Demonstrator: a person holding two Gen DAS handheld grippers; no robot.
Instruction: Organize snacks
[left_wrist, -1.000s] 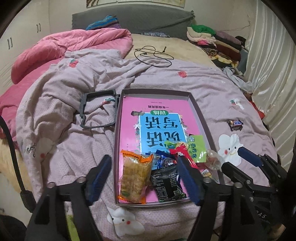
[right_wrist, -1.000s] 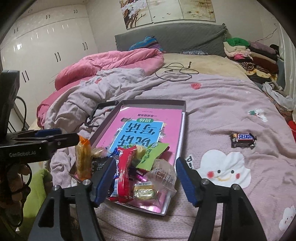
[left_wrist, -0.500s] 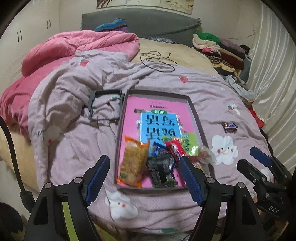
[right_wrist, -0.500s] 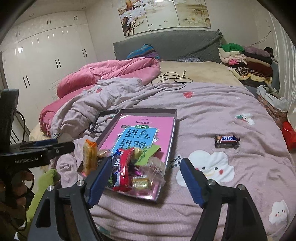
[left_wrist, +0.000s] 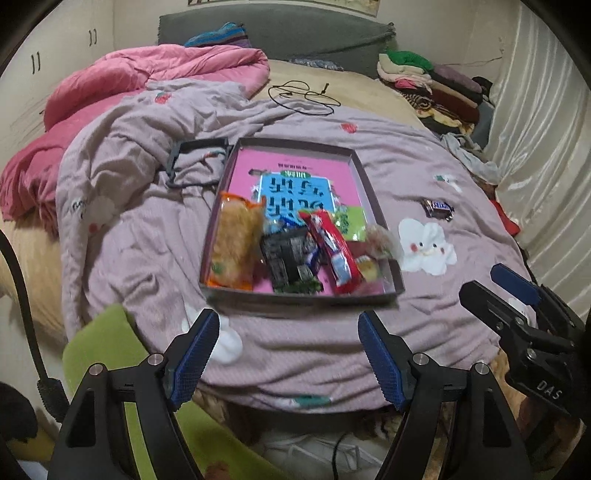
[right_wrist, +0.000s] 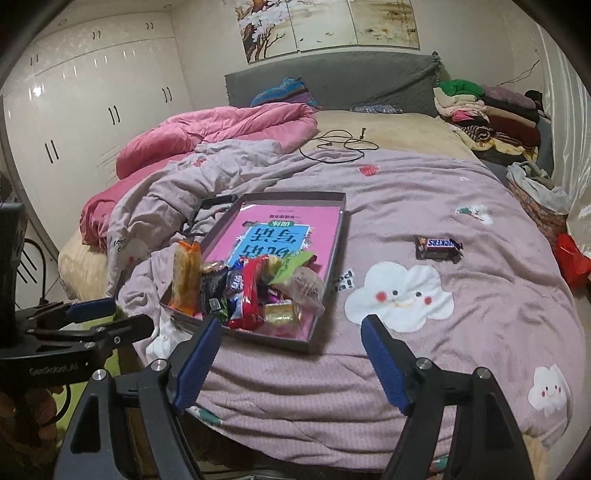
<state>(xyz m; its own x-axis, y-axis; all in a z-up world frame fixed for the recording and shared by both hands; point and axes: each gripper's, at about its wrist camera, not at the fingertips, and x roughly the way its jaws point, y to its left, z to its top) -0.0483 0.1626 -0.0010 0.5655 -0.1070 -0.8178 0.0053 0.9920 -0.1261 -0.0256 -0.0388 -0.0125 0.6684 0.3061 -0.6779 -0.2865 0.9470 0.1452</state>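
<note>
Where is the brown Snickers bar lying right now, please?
The brown Snickers bar lies alone on the mauve quilt, right of the shallow snack tray, just beyond the white cloud patch.

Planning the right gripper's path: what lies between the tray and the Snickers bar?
Only bare quilt, right wrist view; tray and Snickers bar lie apart.

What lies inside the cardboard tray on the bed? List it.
The tray holds a pink book lying flat, with snack packets piled on its near end: an orange packet, a red wrapper, a black packet. The book's near part is covered.
</note>
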